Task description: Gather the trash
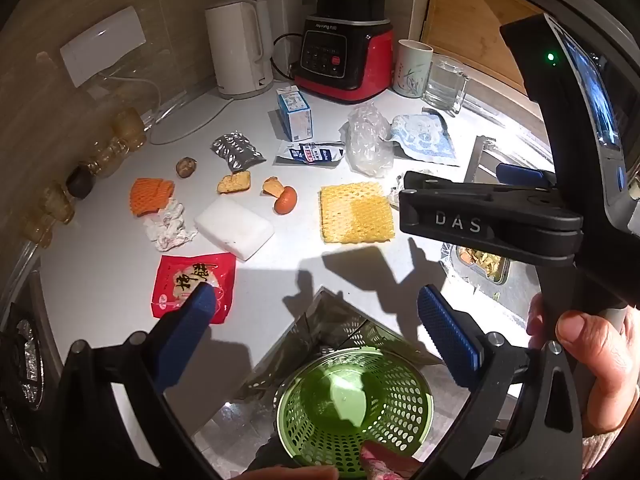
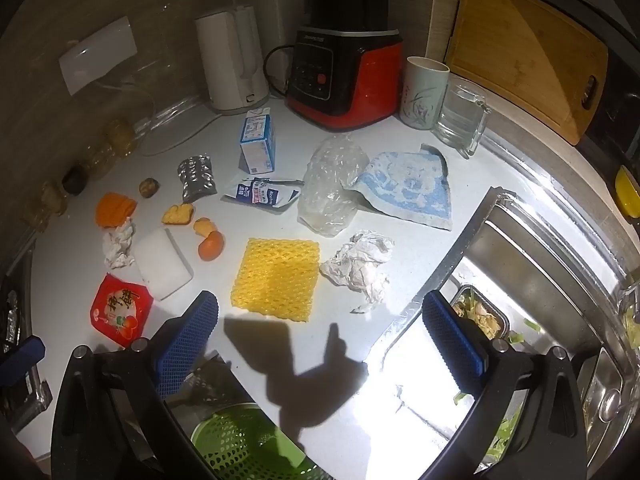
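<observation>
Trash lies scattered on the white counter: a yellow foam net (image 1: pixel 356 213) (image 2: pixel 278 278), a red snack wrapper (image 1: pixel 192 284) (image 2: pixel 120 310), a white foam block (image 1: pixel 234 228), crumpled tissue (image 1: pixel 168 226), crumpled paper (image 2: pixel 360 268), an orange foam net (image 1: pixel 150 195), orange peel (image 1: pixel 286 200), a clear plastic bag (image 2: pixel 330 184), a small carton (image 1: pixel 294 114) and a foil pack (image 1: pixel 236 150). A green perforated basket (image 1: pixel 354 400) sits low at the counter's front edge. My left gripper (image 1: pixel 316 316) hangs open over the front of the counter, holding nothing. My right gripper (image 2: pixel 320 332) is open and holds nothing, just short of the yellow net.
A white kettle (image 1: pixel 240 48), a red blender (image 1: pixel 344 56), a cup (image 2: pixel 424 94) and a glass mug (image 2: pixel 460 116) stand along the back wall. The steel sink (image 2: pixel 532 264) with a food tray (image 2: pixel 480 316) lies to the right. A wooden board (image 2: pixel 524 48) leans behind it.
</observation>
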`<state>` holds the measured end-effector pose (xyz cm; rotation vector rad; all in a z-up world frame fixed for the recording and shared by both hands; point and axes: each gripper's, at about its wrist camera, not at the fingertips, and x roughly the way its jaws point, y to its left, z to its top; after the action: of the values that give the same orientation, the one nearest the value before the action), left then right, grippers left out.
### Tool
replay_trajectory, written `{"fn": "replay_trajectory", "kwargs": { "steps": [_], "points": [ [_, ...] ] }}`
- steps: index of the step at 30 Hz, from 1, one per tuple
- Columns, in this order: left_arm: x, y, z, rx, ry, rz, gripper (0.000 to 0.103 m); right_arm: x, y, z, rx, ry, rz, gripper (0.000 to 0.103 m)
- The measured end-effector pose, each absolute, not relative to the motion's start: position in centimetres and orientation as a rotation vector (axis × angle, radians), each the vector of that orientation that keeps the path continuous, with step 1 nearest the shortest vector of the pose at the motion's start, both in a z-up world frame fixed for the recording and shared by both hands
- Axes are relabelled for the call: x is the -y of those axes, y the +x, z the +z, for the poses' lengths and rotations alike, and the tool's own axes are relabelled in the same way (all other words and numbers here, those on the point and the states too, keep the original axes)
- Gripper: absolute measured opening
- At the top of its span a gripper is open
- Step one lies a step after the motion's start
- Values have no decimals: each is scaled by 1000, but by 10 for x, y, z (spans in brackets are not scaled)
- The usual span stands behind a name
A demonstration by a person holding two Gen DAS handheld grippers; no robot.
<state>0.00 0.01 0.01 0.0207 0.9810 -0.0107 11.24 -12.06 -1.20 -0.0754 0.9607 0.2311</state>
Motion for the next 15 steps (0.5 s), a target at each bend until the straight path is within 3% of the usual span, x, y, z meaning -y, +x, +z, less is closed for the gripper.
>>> {"fn": "replay_trajectory", "kwargs": {
  "steps": [15],
  "points": [
    [0, 0, 0, -984, 20, -13, 97, 121, 113, -11, -964, -74, 230, 101]
  ]
}}
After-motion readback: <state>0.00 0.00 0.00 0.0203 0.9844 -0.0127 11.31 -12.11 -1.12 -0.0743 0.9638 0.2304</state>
